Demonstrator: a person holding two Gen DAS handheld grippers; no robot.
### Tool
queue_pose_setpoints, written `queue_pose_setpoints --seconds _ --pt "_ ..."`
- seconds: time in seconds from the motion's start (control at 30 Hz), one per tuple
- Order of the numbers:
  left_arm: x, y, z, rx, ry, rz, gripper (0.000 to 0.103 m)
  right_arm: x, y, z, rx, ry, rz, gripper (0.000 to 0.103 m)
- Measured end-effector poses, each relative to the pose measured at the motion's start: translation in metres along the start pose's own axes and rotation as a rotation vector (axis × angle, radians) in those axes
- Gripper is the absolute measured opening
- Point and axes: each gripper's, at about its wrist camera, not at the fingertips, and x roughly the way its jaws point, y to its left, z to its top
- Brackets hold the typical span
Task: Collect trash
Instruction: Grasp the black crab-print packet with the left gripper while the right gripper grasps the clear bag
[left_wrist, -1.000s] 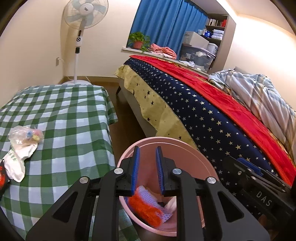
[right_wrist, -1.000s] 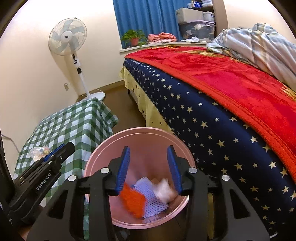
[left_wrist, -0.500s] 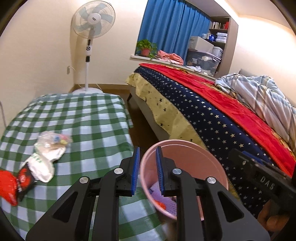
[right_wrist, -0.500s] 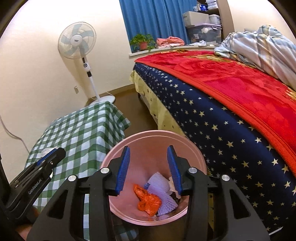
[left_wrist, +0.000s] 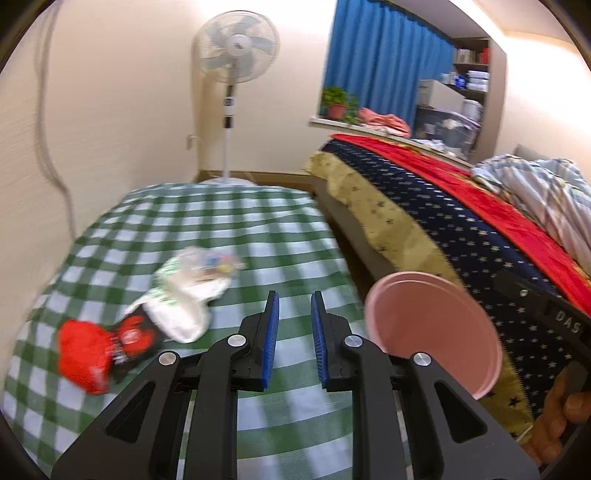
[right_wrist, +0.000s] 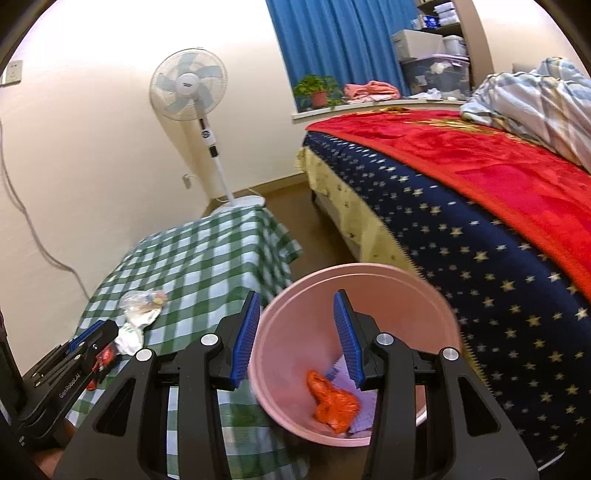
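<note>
Left gripper (left_wrist: 293, 339): the blue-padded jaws stand a narrow gap apart with nothing between them, above the near part of the green-and-white checked tablecloth (left_wrist: 229, 221). The left-wrist view is blurred.

Right gripper (right_wrist: 299, 336): the blue-padded jaws are spread wide and hold nothing. They sit over the near left rim of the round pink plastic bin (right_wrist: 354, 354), the left jaw outside the rim and the right jaw over the opening.

Bin contents: a crumpled orange wrapper (right_wrist: 334, 402) lies on the bottom, touching a pale lilac paper piece (right_wrist: 364, 410) beside it.

Bin position: the bin stands between the checked table on the left and the bed on the right, just beside the table edge. In the left-wrist view it appears to the right of the left gripper (left_wrist: 432, 328).

Trash on the table, near to far:
1. A crumpled red-and-black snack packet (left_wrist: 99, 350), at the near left.
2. A crumpled white wrapper with green print (left_wrist: 177, 310), touching the packet.
3. A clear plastic bag with coloured bits inside (left_wrist: 208, 260), resting against the white wrapper on its far side.

Right of the bin: a navy star-patterned bedspread (right_wrist: 480, 266) under a red blanket (right_wrist: 480, 155).

Far wall: a white pedestal fan (right_wrist: 190, 90) stands behind the table
</note>
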Motion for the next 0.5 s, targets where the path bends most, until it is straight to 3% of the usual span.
queue_pose_setpoints --seconds 0.27,0.5 --pt "-0.014 0.071 -0.014 -0.114 0.003 0.200 0.018 0.022 0.041 -0.019 -0.029 0.034 0.114 0.042" --pt "-0.010 0.089 -0.022 -0.132 0.028 0.243 0.018 0.039 0.065 -0.032 -0.038 0.071 0.214 0.033"
